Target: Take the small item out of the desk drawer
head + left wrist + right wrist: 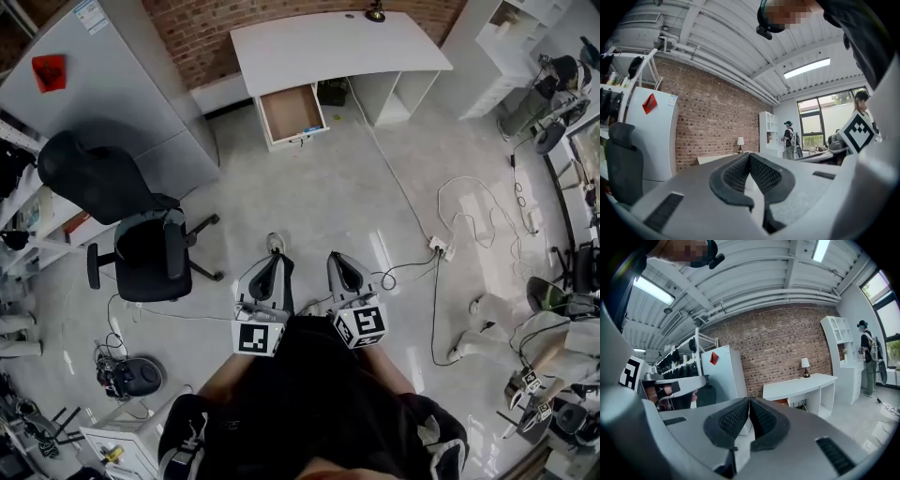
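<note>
The small item is not something I can make out from here: it should lie in the desk drawer point(291, 111), which stands pulled open well ahead of both grippers. Its brown floor looks bare at this range.

My left gripper point(274, 242) sits low in front of my waist with its pads pressed together and nothing between them. My right gripper point(336, 256) is just beside it, likewise closed and empty. Both point toward the white desk point(328, 42), with open floor between.

Ahead and to the right of the right gripper, a white cable point(384, 159) runs across the floor from the desk to a power strip point(439, 247), and more cable loops beyond it. My feet could catch these on the way over, I judge. Ahead and to the left of the left gripper stands a black office chair point(145, 248), near enough to clip if I drift that way.

At the drawer, jaws that arrive closed would shove a small thing toward the back. A late or shallow pinch could let it slip from the pads. Something tiny point(309, 137) hangs at the drawer's front lip, too small to name.
</note>
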Demonstrator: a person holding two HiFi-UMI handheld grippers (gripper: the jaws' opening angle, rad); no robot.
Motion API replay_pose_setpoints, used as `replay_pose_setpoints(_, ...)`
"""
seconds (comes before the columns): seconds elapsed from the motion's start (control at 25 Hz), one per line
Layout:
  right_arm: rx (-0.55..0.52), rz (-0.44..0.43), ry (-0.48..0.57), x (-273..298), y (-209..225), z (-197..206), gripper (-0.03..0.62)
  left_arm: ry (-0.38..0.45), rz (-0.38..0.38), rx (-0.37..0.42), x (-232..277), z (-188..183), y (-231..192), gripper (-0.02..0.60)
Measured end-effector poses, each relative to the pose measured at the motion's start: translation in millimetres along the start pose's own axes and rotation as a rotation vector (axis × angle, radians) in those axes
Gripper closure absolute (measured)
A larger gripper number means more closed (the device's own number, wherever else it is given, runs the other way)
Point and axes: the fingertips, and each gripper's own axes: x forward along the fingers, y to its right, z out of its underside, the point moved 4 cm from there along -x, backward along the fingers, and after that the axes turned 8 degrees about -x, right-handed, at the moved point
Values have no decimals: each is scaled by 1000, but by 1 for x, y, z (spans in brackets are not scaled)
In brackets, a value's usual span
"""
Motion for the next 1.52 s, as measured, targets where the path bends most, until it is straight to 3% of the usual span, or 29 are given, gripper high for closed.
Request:
replay_pose_setpoints(0.28,-19,30,-15,92,46,-8,566,77,33,-31,98,-15,-62,574)
replay_pose_setpoints(0.52,-45,89,-25,192,84,-33,566,78,48,-62,193,-43,-143,574)
replay_pose_setpoints(0.64,-49,111,-44,232,105,-40,566,81,74,-60,231,-55,-165,574)
replay_pose_setpoints(0.76,-54,118,-32,274,121,-48,566,32,65,-41,263,-61,-189,574)
replay_pose_setpoints(0.88,-45,118,-62,307,133,-48,566,57,45,-63,281,-67,-208,574)
replay_pose_setpoints(1.0,-54,106,-100,343,144,-43,566,79,37,-87,296,-66,-227,574)
replay_pose_setpoints(1.2,-62,75,-204,406,174,-13,565,24,-2,-149,329,-43,-259,574)
replay_pose_setpoints(1.52,-33,28,-399,519,249,59,541,24,-68,-140,412,-53,-302,574)
